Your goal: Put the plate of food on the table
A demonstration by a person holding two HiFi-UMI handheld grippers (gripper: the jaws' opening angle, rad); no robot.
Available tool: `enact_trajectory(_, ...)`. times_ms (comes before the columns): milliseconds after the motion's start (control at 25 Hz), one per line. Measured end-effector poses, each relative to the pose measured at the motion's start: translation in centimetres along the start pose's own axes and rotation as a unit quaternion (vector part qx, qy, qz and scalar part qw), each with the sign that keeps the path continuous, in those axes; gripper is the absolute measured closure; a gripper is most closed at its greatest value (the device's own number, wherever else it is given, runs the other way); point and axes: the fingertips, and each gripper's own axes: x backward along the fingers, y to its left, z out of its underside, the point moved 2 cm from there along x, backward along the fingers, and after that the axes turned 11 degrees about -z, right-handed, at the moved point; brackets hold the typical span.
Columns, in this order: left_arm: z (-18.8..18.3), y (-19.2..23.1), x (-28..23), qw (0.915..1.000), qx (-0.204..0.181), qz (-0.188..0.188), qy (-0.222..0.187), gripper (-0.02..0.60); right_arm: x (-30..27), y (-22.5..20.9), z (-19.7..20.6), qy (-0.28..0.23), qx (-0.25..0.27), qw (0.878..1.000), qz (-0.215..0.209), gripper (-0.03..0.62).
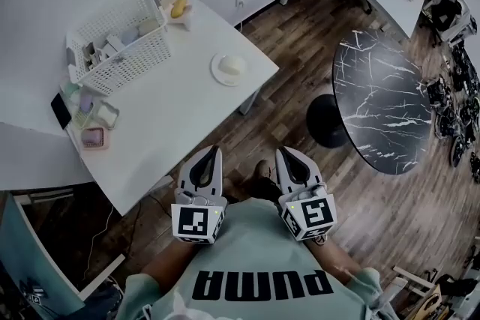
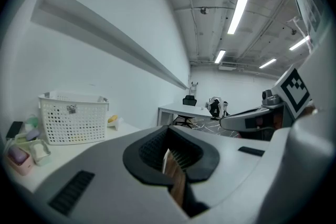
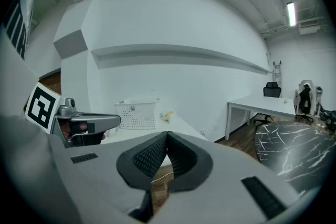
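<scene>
White table (image 1: 174, 112) fills the upper left, the plate of food (image 1: 229, 68) near its right edge. Left gripper (image 1: 214, 152) and right gripper (image 1: 282, 154) hang closed and empty at bottom centre; pickup hasn't begun, I'd say. Next: reach up-frame, open on the rim.

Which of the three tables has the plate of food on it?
The white table holding the basket; the plate sits near its right-hand corner.
</scene>
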Motion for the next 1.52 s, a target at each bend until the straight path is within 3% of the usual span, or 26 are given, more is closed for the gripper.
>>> enact_trajectory(800,-3.3,-4.0,-6.7,0.9937,-0.019,-0.111,0.002,0.575,-3.7,-9.9,-3.4,-0.027,0.012,0.993,-0.112,0.586)
enact_trajectory(1520,-3.6,-7.9,-10.5,0.9867,-0.015,-0.16,0.023,0.575,-4.1,-16.5,-3.9,-0.031,0.01,0.987,-0.159,0.586)
